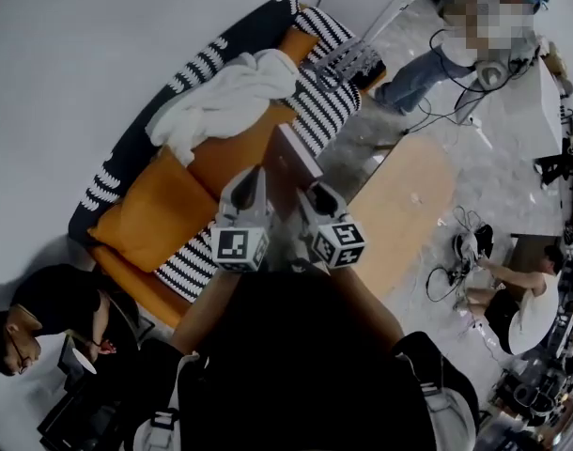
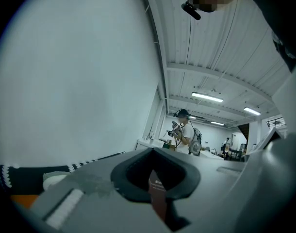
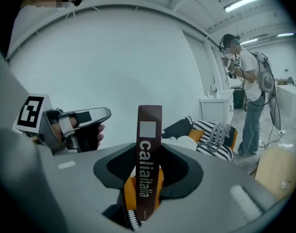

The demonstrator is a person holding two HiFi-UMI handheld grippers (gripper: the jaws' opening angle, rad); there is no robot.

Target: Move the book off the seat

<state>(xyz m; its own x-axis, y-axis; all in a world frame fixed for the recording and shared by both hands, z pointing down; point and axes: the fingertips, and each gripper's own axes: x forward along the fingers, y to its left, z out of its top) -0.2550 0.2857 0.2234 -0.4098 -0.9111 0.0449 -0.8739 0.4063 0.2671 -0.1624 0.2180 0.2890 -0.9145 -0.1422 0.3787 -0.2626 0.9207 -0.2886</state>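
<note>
two hand-held grippers are meeting at one book over a sofa (image 1: 136, 148), as the head view is showing.
item 1: left gripper (image 1: 256, 175) is reaching toward the book (image 1: 288, 163) from the left, marker cube facing the camera. in its own view a thin dark red edge of the book is sitting in the narrow slit between the jaws, which are clamping it.
item 2: right gripper (image 1: 310, 194) is gripping the same book from the right. in its own view the brown spine, lettered "caliaitalia" in white, is standing upright between jaws that are pressing on it at a middling width.
item 3: book, dark brown, is hanging between both grippers above the orange seat (image 1: 238, 153); whether its lower edge is touching the seat is not showing.
item 4: white blanket (image 1: 225, 97) is lying crumpled across the sofa's back and seat.
item 5: orange cushion (image 1: 160, 216) is leaning at the sofa's near end; striped black-and-white cushions (image 1: 322, 111) are lying at the far end.
item 6: wooden table (image 1: 409, 205) is standing beside the sofa.
item 7: person (image 1: 435, 69) is standing beyond the table.
</note>
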